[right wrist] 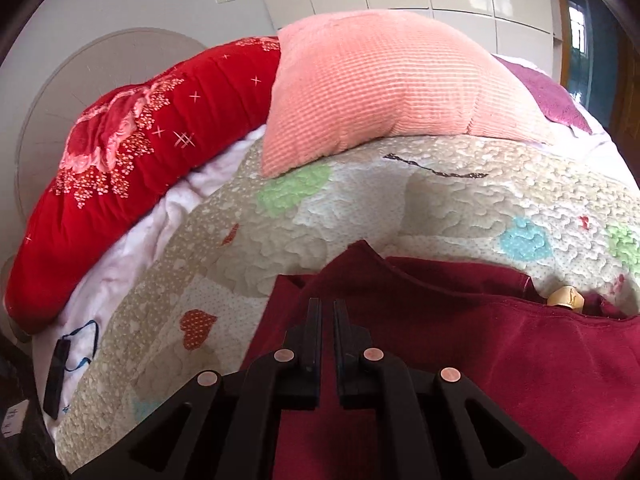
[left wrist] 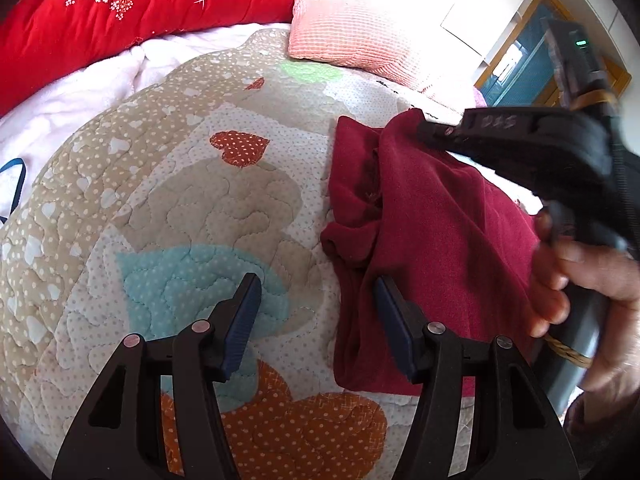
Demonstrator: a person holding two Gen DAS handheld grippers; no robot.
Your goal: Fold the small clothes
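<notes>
The maroon garment (left wrist: 432,248) runs lengthwise away, its near edge just right of the wide-open, empty left gripper (left wrist: 316,312), its far corner pinched in the shut right gripper (right wrist: 327,312).

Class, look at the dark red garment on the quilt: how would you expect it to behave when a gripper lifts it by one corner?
The dark red garment would probably hang limp: it already lies in soft bunched folds. It looks thin, so likely light. Where the right gripper pinches its corner, the cloth drapes rather than holding shape, so a lifted fold may slump on the quilt.
</notes>
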